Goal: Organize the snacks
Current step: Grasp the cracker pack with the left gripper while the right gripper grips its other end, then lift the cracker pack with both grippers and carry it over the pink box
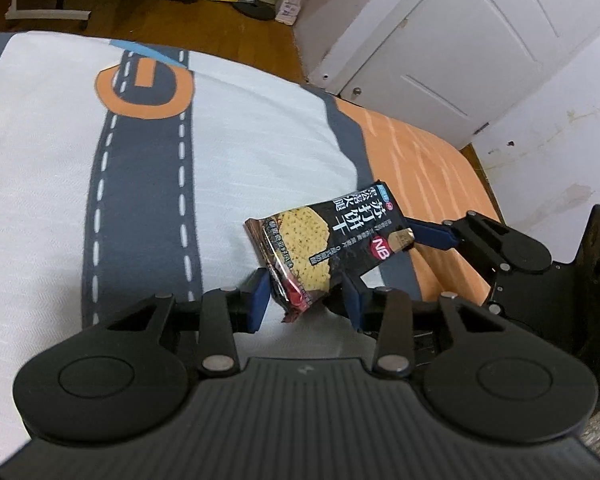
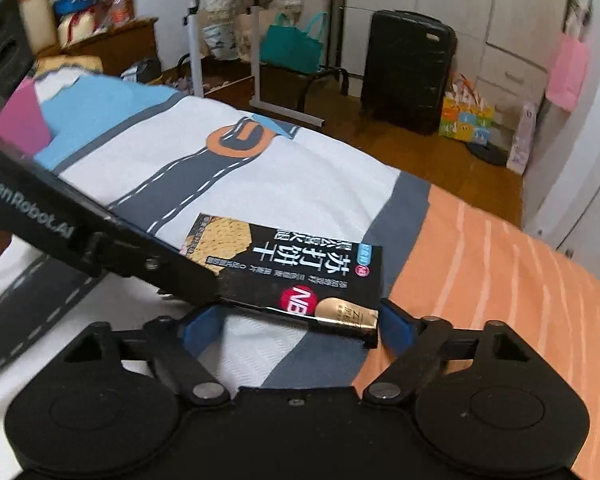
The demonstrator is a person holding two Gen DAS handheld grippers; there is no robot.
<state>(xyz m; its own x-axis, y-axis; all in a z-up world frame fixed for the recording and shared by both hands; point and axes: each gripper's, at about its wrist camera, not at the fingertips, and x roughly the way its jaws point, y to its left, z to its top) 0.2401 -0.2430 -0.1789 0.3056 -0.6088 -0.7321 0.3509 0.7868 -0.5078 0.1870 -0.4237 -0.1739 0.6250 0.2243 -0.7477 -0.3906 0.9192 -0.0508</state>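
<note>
Left tongs [image 1: 306, 300] and right tongs [image 2: 298, 326] both gape around the cracker packet [image 1: 332, 244], gripping nothing; it sits above the bed [image 1: 140, 200], at 5 o'clock. Close one squarely first.

left tool [image 1: 306, 300] spread wide, right tool [image 2: 296, 326] likewise

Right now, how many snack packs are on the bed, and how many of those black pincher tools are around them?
Snack packs: 1, the black cracker packet.
Pincher tools: 2, the left gripper and the right gripper, each with blue fingers either side of the packet.
Total: 3.
</note>
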